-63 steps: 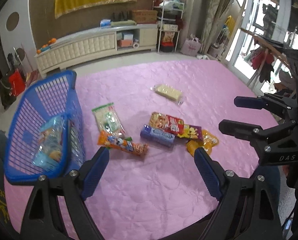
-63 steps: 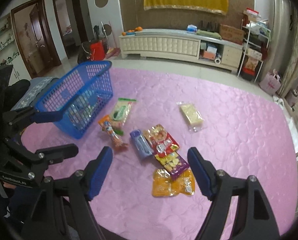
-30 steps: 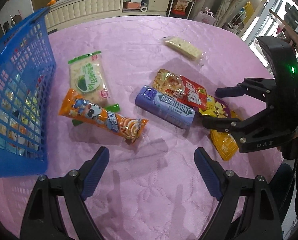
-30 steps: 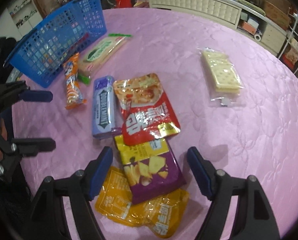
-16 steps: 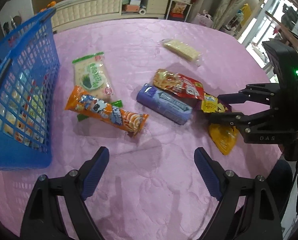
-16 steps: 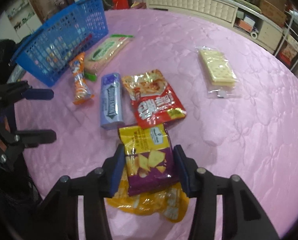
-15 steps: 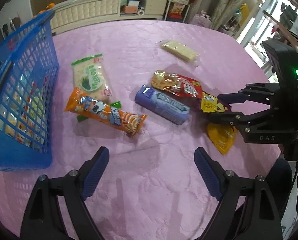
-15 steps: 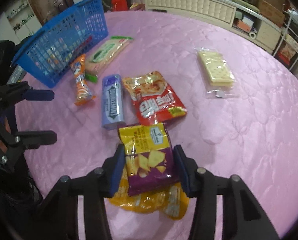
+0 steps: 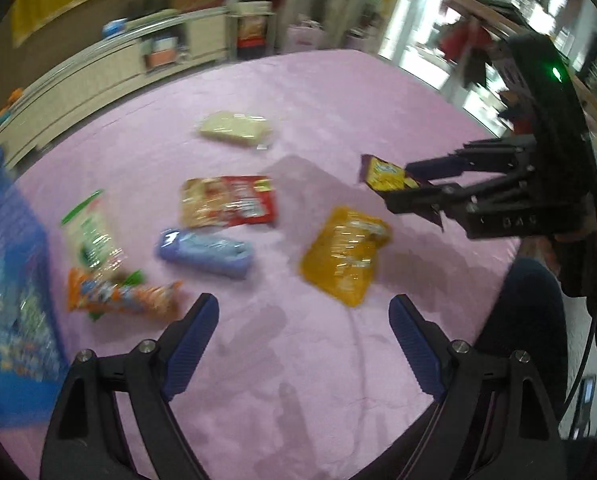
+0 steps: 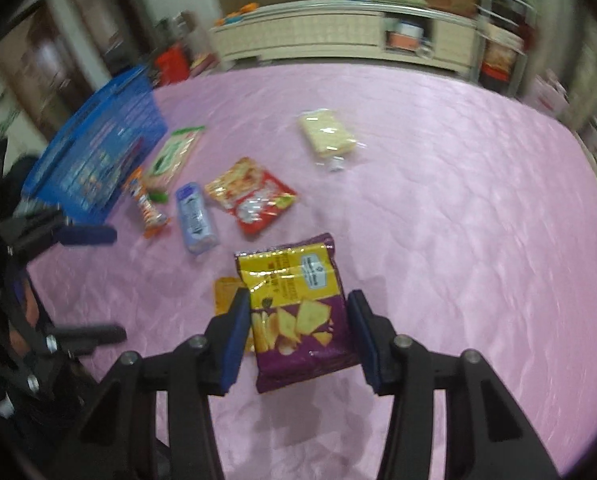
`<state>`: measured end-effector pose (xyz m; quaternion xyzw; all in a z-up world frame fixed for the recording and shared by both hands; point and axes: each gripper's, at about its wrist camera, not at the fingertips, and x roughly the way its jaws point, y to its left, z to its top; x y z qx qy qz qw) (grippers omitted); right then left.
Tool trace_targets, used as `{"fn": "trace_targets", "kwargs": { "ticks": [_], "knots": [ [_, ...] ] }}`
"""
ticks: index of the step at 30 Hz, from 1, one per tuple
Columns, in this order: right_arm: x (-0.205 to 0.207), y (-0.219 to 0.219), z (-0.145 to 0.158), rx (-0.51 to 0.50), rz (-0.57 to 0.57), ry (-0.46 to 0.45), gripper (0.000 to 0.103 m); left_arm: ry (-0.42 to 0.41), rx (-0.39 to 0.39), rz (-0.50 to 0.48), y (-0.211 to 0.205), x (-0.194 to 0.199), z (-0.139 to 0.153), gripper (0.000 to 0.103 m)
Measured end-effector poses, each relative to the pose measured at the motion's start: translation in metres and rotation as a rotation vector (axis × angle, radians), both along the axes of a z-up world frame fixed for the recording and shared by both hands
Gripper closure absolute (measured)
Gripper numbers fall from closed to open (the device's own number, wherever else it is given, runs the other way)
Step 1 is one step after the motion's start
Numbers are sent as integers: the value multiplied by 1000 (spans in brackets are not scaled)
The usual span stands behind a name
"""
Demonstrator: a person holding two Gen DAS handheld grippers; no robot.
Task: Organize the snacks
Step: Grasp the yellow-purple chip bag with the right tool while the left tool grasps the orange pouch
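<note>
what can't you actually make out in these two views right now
- Blue basket contents: left wrist view, motion blur and mesh wall; cut off at the left edge.
- Print on the purple pack and orange wrapper: both views, blurred.
- Yellow pouch: right wrist view, mostly hidden behind the chips bag held in the right tool.
- Chips bag in left wrist view: only one end shows past the tool's fingers.
</note>
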<state>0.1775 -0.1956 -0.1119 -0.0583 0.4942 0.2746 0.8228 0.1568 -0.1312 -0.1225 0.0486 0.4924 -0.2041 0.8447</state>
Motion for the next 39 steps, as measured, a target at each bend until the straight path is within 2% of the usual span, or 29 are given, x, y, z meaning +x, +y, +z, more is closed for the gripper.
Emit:
{"fn": "trace_targets", "kwargs": {
  "ticks": [7, 12, 15, 17, 19, 22, 23, 28, 31, 39],
  "knots": [
    [-4, -44, -7, 15, -179, 31, 50, 43, 71, -152, -41, 28, -18, 18],
    [-7, -65, -10, 42, -232, 38, 50, 101, 144, -247, -68, 52, -45, 18],
    [-9, -73, -13, 59, -253, 46, 50, 130, 181, -272, -80, 62, -53, 18],
    [-10, -77, -17, 72, -265, 58, 50, 161, 173, -270, -81, 71, -60, 18],
    [-12, -81, -20, 78, -269, 67, 50, 148, 162, -269, -82, 74, -59, 20],
    [-12, -87, -24, 85, -280, 72, 50, 125, 200, -275, -86, 75, -57, 34],
    [-12, -89, -26, 94, -289, 78, 50, 129, 194, -278, -87, 76, -56, 42],
    [-11, -89, -32, 134, -292, 105, 50, 141, 196, -283, -85, 74, -51, 55],
    [-12, -84, -33, 144, -284, 108, 50, 147, 199, -290, -86, 71, -48, 66],
    [-10, -74, -32, 150, -262, 111, 50, 171, 178, -263, -84, 74, -47, 73]
  ]
}}
